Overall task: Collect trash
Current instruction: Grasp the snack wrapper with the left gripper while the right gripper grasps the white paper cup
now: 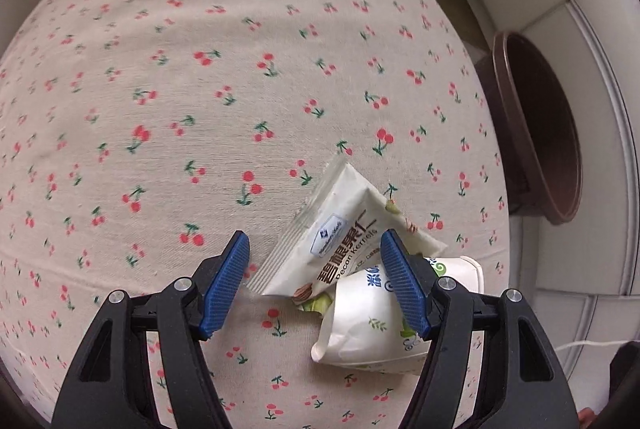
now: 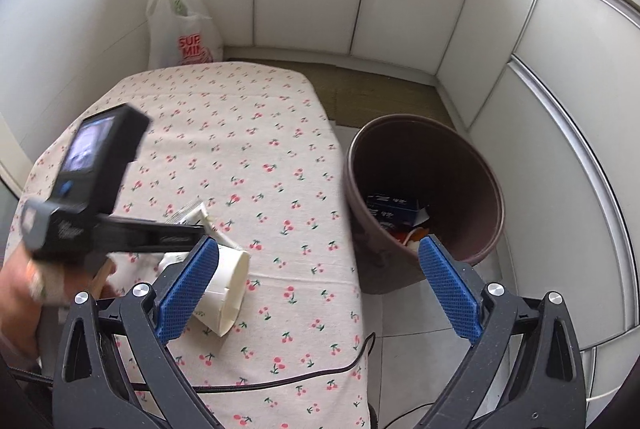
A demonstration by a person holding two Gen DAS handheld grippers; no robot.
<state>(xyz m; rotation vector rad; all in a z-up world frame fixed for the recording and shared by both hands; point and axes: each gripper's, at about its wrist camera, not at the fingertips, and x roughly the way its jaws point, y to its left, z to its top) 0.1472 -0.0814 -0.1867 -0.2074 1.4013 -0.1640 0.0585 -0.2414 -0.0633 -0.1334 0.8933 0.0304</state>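
On a bench (image 1: pixel 240 29) draped in a cherry-print cloth, the left tool (image 1: pixel 316 249) hangs steeply over a white plastic pecan-kernel snack wrapper (image 1: pixel 340 229), its blue ribbed pads spread apart and gripping nothing. The wrapper lies flat near the bench's right-hand edge, towards the near corner, its long axis running diagonally from the sealed end by the left pad up and away to the far right. The right pad stands over the wrapper's printed face, so the packet sits between the pads but skewed to the right side of the gap rather than centred.

Overlapping the wrapper's near end is a crumpled white paper cup (image 1: pixel 372 313) with blue and green print, tipped on its side with its mouth pointing back toward the tool.

The right tool (image 2: pixel 316 261) is likewise open and empty, held off beyond the bench edge in front of a round dark-brown plastic waste bin (image 2: pixel 424 189) on the floor, which already holds scraps of packaging. In the right wrist view the left hand (image 2: pixel 24 289) and its tool sit directly above the litter, making the left the nearer by far. Closing cleanly on the wrapper looks to call for a small shift rightward, or a turn across its long axis.
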